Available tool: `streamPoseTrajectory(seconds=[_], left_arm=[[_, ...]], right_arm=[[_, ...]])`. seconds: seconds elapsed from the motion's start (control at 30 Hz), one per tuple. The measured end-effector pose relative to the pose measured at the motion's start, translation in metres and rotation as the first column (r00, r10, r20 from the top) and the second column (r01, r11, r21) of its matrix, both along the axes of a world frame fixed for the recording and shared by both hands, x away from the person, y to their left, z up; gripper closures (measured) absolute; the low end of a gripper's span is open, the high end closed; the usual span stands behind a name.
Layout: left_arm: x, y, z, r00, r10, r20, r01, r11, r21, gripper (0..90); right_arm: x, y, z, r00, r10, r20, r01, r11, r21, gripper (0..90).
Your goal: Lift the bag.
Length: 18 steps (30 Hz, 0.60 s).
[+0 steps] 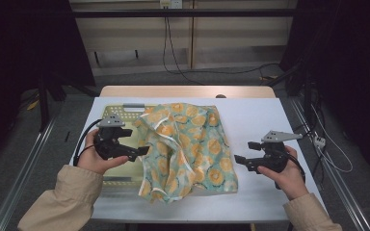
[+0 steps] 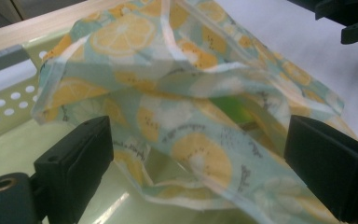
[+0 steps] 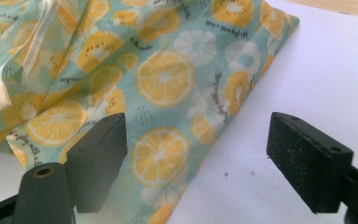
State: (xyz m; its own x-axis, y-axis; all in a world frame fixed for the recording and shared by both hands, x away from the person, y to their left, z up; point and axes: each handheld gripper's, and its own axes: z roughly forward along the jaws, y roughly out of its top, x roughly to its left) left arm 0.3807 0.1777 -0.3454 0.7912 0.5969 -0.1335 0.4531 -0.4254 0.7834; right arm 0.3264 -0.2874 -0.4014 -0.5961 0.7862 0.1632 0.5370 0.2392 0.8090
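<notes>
High view: lemon-print cloth [image 1: 188, 151] lies crumpled, draped half over the pale green basket [image 1: 113, 113] at table left, half on the white table [image 1: 260, 120]. Its long axis runs away from the person, near edge to far edge. Left gripper [image 1: 142, 150] hangs over the basket, jaw tips just at the cloth's left edge; right gripper [image 1: 238, 160] sits just beside the right hem, a bare strip of table between. Left hand looks the nearer of the two.

Left gripper view: jaws spread wide, holding nothing; a loose fold of cloth [image 2: 191, 140] lies straight ahead between them, pads clear of it, basket wall [image 2: 9, 107] to the left.

Right gripper view: jaws released, empty. Cloth hem [image 3: 214, 135] runs diagonally between them, fabric towards the left jaw, bare table [image 3: 317, 74] under the right.
</notes>
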Motion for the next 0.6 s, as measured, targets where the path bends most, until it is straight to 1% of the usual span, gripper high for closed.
streamPoseTrajectory(seconds=[0.07, 0.1, 0.23, 0.3, 0.33, 0.37, 0.4, 0.5, 0.53, 0.57, 0.6], left_arm=[[-0.004, 0.004, -0.006, 1.0000, -0.004, -0.002, 0.004, 1.0000, -0.005, 8.0], [-0.005, 0.005, -0.007, 1.0000, -0.006, -0.005, 0.006, 1.0000, -0.001, 8.0], [-0.009, 0.013, -0.015, 0.9999, 0.012, -0.007, -0.012, 0.9998, -0.017, 8.1], [-0.013, 0.016, -0.019, 0.9998, 0.016, -0.012, -0.016, 0.9998, -0.011, 8.1], [-0.014, 0.017, -0.021, 0.9997, 0.020, -0.013, -0.021, 0.9996, -0.017, 8.1], [-0.016, 0.019, -0.023, 0.9997, 0.023, -0.011, -0.024, 0.9997, -0.008, 8.1], [-0.018, 0.021, -0.024, 0.9997, 0.026, -0.004, -0.026, 0.9996, -0.010, 8.1], [-0.023, 0.026, -0.029, 0.9994, 0.033, -0.008, -0.033, 0.9992, -0.021, 8.1], [-0.025, 0.028, -0.031, 0.9991, 0.040, -0.013, -0.040, 0.9988, -0.028, 8.1], [-0.026, 0.029, -0.034, 0.9993, 0.035, -0.013, -0.036, 0.9990, -0.027, 7.8], [-0.028, 0.030, -0.037, 0.9990, 0.038, -0.024, -0.039, 0.9990, -0.023, 7.6]], right_arm=[[-0.004, -0.002, -0.004, 1.0000, -0.003, 0.000, 0.003, 1.0000, 0.005, 20.6], [-0.005, -0.003, -0.005, 1.0000, -0.004, -0.005, 0.004, 1.0000, 0.006, 20.7], [-0.011, -0.005, -0.011, 1.0000, 0.000, -0.007, -0.001, 0.9999, -0.015, 20.7], [-0.014, -0.006, -0.015, 1.0000, -0.002, -0.007, 0.002, 0.9999, -0.012, 20.7], [-0.016, -0.006, -0.016, 1.0000, -0.002, -0.006, 0.002, 0.9999, -0.015, 20.6], [-0.018, -0.007, -0.018, 1.0000, -0.002, -0.006, 0.002, 0.9998, -0.018, 20.7], [-0.020, -0.008, -0.020, 1.0000, -0.005, -0.005, 0.005, 0.9999, -0.014, 20.7], [-0.023, -0.010, -0.024, 0.9999, -0.007, -0.008, 0.007, 0.9999, -0.013, 20.6], [-0.024, -0.011, -0.026, 0.9999, -0.008, -0.013, 0.008, 0.9999, -0.015, 20.6], [-0.024, -0.011, -0.027, 0.9999, -0.006, -0.015, 0.005, 0.9999, -0.012, 20.6], [-0.025, -0.012, -0.028, 0.9999, -0.007, -0.015, 0.007, 0.9999, -0.010, 20.7]])
